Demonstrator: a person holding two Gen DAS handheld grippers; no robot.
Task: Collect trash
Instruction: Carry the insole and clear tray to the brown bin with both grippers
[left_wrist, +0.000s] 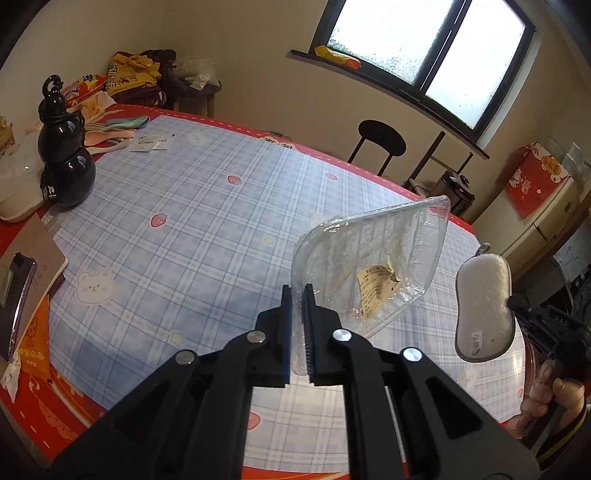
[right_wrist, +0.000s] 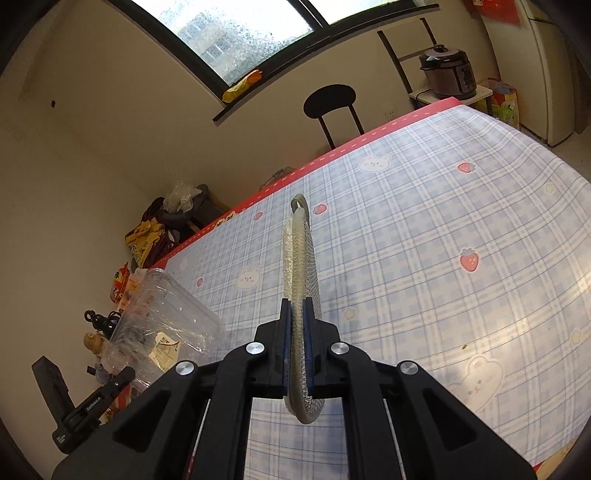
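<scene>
The left claw (left_wrist: 298, 295) is clenched on the rim of a clear plastic clamshell box (left_wrist: 369, 266), held tilted above the checked surface (left_wrist: 192, 229); it looks light, thin and easily crushed, so the stiffer rim seems the best hold. The box is transparent, with a crumpled yellowish label (left_wrist: 376, 288) inside. To its right, the right claw (right_wrist: 297, 306) is clenched on a white, grey-edged mesh scrubbing pad (right_wrist: 300, 258), soft and springy, gripped edge-on near one end, clear of the surface.
</scene>
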